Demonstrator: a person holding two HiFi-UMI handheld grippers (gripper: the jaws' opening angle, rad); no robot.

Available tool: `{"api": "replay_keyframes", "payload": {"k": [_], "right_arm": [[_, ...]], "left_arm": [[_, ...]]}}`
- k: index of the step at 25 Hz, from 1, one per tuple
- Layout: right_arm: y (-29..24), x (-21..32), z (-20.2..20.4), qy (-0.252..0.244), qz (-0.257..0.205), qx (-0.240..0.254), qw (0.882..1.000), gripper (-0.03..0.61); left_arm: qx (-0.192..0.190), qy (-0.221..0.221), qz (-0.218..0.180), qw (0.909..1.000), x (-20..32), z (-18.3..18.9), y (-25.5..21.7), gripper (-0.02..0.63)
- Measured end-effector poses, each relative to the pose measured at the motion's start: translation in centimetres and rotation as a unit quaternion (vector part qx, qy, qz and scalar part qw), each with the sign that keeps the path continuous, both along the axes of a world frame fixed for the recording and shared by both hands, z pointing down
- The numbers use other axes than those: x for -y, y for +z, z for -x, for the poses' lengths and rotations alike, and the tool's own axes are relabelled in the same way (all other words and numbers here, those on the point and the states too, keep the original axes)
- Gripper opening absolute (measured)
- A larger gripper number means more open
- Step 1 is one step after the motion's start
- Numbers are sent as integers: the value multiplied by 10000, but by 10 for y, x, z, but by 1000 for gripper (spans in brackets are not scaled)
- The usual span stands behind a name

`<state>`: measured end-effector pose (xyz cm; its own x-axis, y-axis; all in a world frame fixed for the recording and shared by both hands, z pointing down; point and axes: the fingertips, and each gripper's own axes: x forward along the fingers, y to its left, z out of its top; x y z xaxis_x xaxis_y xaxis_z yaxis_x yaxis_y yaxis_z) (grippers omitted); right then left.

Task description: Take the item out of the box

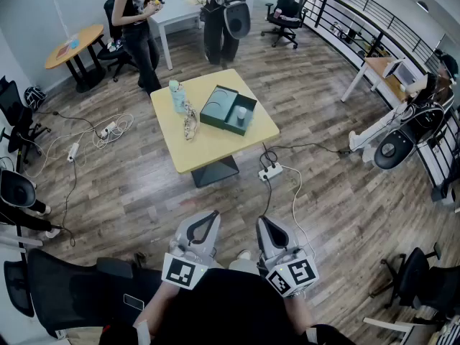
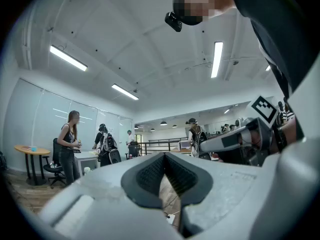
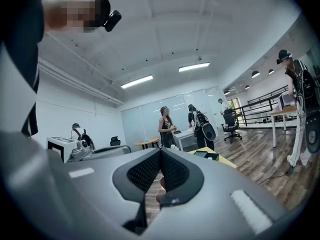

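anon: Question, left to right: what's the left hand-held gripper doing?

me: Jaws pressed together with nothing between them. I'm holding it level, close to my body and well short of the tabletop. There's wooden floor between us.

anon: And on the tabletop?

me: There's a pale blue bottle near the left edge. Just beside it is a beige tangled thing that I honestly can't identify. Then comes the dark green box, lying open, and the small white item stands upright in its right-hand compartment. Nothing of mine is touching any of it.

anon: Right side?

me: Same deal. The right hand-held gripper is closed tight and empty. It's level, right next to the left one.
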<state>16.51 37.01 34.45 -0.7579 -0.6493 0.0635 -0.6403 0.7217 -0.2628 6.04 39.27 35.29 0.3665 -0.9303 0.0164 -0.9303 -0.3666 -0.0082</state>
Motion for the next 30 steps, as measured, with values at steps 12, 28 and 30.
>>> {"api": "replay_keyframes", "payload": {"k": [12, 28, 30], "right_arm": [[10, -24, 52, -23, -50, -92, 9999, 0], [20, -13, 50, 199, 89, -116, 9997, 2], [23, -6, 48, 263, 152, -54, 9995, 2]], "left_arm": [[-30, -169, -177, 9997, -29, 57, 8, 2], [-130, -59, -27, 9999, -19, 57, 19, 2], [-103, -75, -18, 9999, -12, 59, 21, 2]]}}
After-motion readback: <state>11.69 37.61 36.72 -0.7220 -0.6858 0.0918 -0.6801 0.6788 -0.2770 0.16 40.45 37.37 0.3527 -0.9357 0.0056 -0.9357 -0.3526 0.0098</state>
